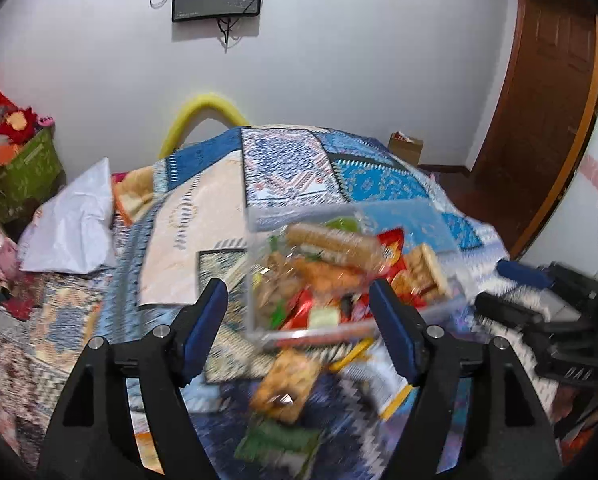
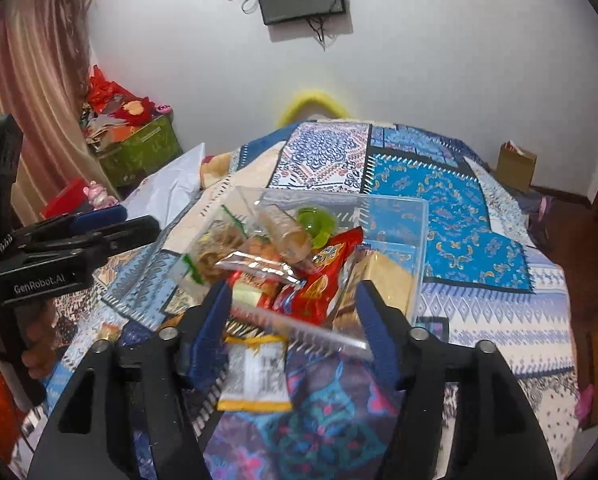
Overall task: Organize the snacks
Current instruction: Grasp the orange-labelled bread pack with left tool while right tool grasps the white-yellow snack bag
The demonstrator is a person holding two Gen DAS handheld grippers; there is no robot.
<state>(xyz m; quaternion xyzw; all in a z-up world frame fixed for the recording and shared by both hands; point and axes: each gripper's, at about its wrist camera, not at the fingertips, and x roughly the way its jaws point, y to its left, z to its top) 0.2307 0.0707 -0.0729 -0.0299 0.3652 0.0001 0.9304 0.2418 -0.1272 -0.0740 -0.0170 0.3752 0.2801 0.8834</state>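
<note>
A clear plastic box (image 1: 255,280) (image 2: 415,240) filled with several snack packets sits on the patterned bedspread. Inside it I see a red packet (image 2: 323,280), a green jelly cup (image 2: 315,222) and biscuit packs (image 1: 331,240). My left gripper (image 1: 299,312) is open, with its jaws on either side of the box's near end; a blurred brown snack pack (image 1: 287,380) and a green one (image 1: 275,440) lie below it. My right gripper (image 2: 291,316) is open just before the box, above a yellow-edged packet (image 2: 255,376) on the bedspread.
The left gripper's body (image 2: 59,256) shows at the left of the right wrist view, and the right gripper (image 1: 539,300) at the right of the left wrist view. A white pillow (image 1: 75,224), a green basket (image 2: 139,152) and a cardboard box (image 2: 515,168) stand around the bed.
</note>
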